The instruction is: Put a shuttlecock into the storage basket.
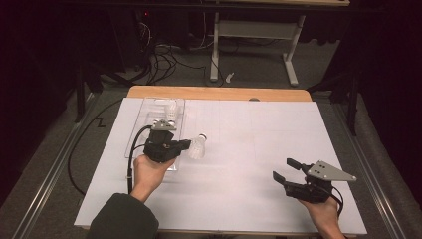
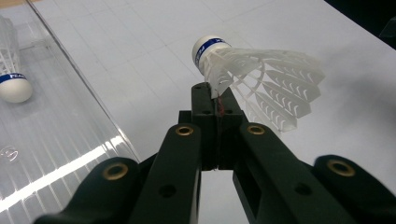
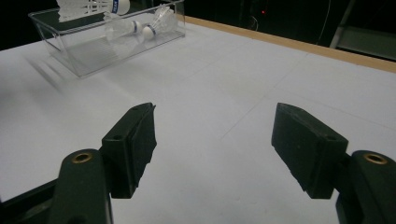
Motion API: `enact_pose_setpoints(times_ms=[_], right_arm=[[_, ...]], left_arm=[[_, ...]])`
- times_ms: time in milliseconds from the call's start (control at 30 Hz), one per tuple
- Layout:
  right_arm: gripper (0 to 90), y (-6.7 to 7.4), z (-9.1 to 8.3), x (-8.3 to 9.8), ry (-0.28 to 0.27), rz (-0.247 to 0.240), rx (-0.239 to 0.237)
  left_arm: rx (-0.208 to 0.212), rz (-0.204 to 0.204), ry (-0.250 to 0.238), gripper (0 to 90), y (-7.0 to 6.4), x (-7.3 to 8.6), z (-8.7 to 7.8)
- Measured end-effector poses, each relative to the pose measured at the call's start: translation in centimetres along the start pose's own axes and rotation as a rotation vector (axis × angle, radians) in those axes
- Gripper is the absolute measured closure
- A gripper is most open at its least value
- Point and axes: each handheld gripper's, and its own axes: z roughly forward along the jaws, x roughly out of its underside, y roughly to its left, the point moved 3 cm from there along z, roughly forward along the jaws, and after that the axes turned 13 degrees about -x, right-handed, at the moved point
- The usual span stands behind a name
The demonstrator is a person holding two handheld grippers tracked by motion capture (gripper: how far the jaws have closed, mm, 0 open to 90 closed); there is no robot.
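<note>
Left of centre in the high view: left gripper [image 1: 185, 145], held in a hand [image 1: 149, 172] rising from the lower left edge, jaws clamped on the skirt edge of a white shuttlecock [image 1: 198, 147] with its cork tip pointing toward the upper right. Just left of that gripper, running up toward the wooden table edge [image 1: 219, 93]: clear plastic tray [image 1: 144, 117] on the white mat [image 1: 239, 149], holding at least one more white shuttlecock [image 1: 171, 110] near its far end. Lower right of the same view: right gripper [image 1: 284, 169], well apart from the shuttlecock and the tray, jaws spread wide with nothing between them, grey three-cornered plate on top, cable trailing back toward the hand [image 1: 323, 214]. At the centre of the left gripper view: black jaws pressed together, pinching the thin plastic skirt of the shuttlecock [image 2: 254, 77], white cork with a blue band at upper centre, skirt fanning out to the right; along the left edge, the tray wall [image 2: 79, 93] and a second blue-banded shuttlecock [image 2: 14, 84] lying inside. Across the bottom of the right gripper view: both black pads far apart over bare mat [image 3: 219, 116]; at upper left, the tray [image 3: 84, 60] with shuttlecocks [image 3: 140, 28] lying inside; exact count hard to tell.
</note>
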Motion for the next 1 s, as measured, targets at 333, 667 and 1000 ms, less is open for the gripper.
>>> enact_pose_setpoints(times_ms=[333,667,1000], right_arm=[[30.4,0.2,0.0,1.0,0.010,-0.001,-0.001],[30.2,0.1,-0.2,1.4,-0.005,0.000,0.004],[30.1,0.1,-0.2,1.8,-0.005,0.006,0.008]], left_arm=[[-0.004,-0.012,-0.002,89.9,0.8,-0.2,-0.7],[-0.005,-0.027,-0.018,89.9,1.3,-0.4,-1.4],[-0.016,-0.045,-0.023,89.9,2.2,-0.6,-2.0]])
